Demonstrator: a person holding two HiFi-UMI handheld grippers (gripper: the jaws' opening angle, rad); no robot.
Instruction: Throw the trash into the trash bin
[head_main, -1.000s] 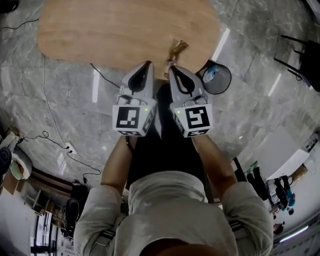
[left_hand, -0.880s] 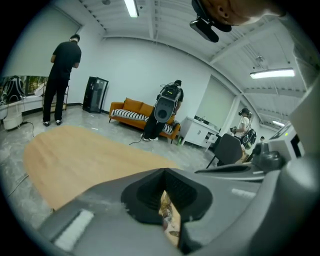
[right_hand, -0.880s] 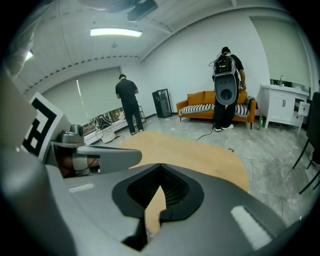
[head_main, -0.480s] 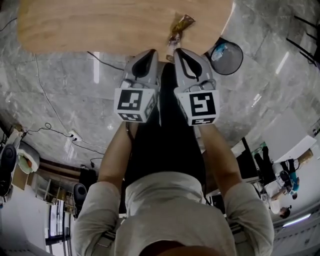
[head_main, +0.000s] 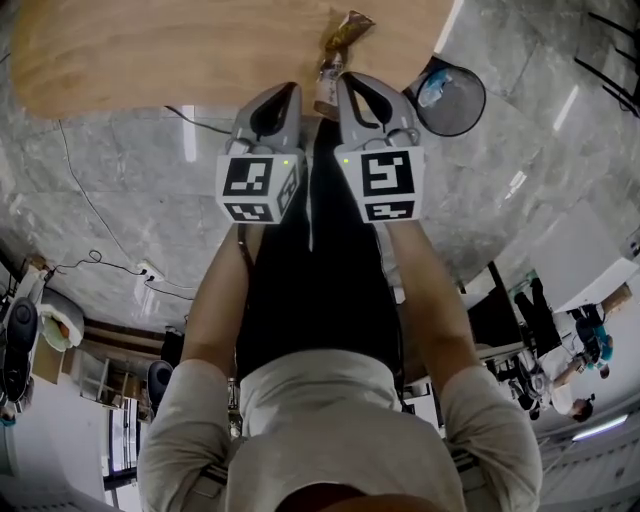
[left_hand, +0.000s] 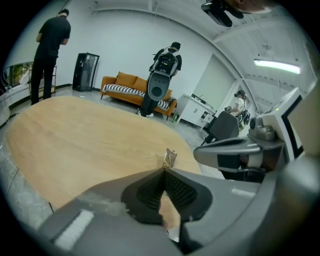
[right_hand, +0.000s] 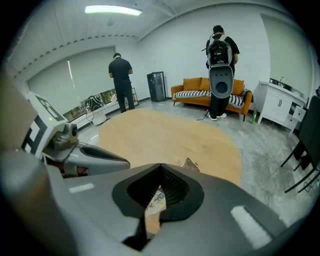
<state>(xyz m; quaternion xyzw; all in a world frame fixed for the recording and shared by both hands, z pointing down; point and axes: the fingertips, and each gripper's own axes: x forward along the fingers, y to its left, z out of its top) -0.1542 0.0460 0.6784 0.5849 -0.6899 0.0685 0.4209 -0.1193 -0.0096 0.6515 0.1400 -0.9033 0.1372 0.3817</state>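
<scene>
— Grey marble floor (head_main: 120, 170) all round, and a pale oval wooden tabletop (head_main: 150, 50) at the top of the head view. Where's the trash?

— The crinkled brown-and-gold snack wrapper (head_main: 338, 45) lies at the near edge of the tabletop, its lower end reaching right to the rim. The round black mesh trash bin (head_main: 462, 118) stands on the floor near the tabletop's right end, with something pale blue already inside.

— And the claws?

— Side by side, both pointing at the wrapper. The left claw (left_hand: 164, 169) is clenched, tips meeting, with nothing between them. The right claw (right_hand: 161, 165) is clenched too, and empty (the printed scrap seen through its gap is the wrapper lying beyond, not something pinched).

— So the pick-up hasn't begun. What could spoil it?

— Mainly those shut jaws. Going in without parting them would only nudge the light foil along the wood, or tip it off the edge onto the floor. The wrapper looks thin and springy, so a pinch on one loose corner might slip free on the way across. The two claws are also very near each other and could knock together over so small a target. And the bin's mouth isn't wide, so letting go off to one side would leave the wrapper on the marble.
</scene>
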